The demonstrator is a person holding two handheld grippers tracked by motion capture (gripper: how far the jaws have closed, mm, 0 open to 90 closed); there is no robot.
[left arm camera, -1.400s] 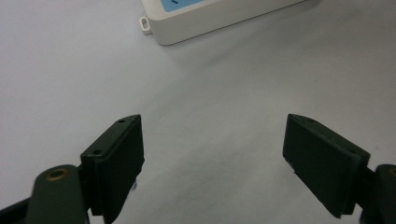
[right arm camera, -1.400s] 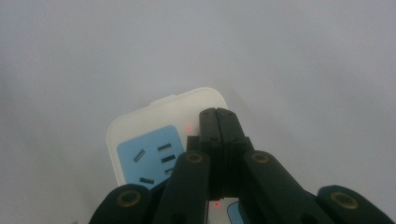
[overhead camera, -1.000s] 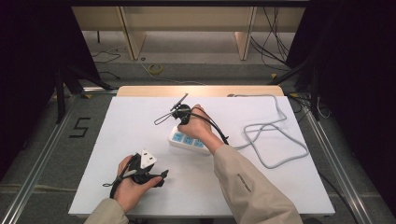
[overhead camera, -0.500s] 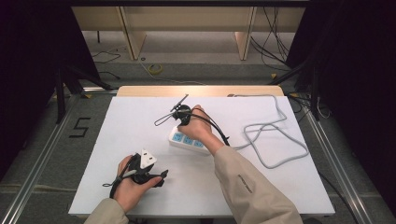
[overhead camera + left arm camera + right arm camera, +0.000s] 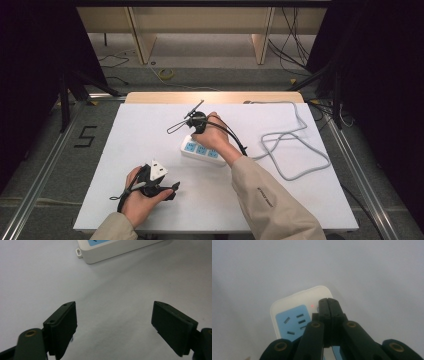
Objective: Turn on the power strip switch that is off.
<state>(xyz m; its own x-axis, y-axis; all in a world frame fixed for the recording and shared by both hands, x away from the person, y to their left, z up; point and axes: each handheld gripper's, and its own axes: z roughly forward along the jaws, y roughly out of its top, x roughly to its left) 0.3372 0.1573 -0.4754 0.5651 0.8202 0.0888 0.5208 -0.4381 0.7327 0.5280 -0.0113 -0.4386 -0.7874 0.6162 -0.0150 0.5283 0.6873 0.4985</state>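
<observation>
Right gripper (image 5: 328,302), jaws pressed together and empty, poised on my power strip's (image 5: 202,150) end beside a lit red light (image 5: 312,306).

I see the white strip, blue sockets up, mid-counter (image 5: 300,200), its long axis running ten to four o'clock, grey cable (image 5: 300,150) looping off at three. My left gripper (image 5: 113,322), jaws wide apart, rests well apart at seven o'clock; the right hand (image 5: 212,135) is nearer.

I see a matt white surface (image 5: 150,130), smooth like laminate. The power strip (image 5: 294,305) looks like glossy white plastic with pale blue socket faces. Each hand-held gripper has matt black plastic jaws with brass-coloured rivets. My sleeve (image 5: 270,200) is beige woven cloth.
</observation>
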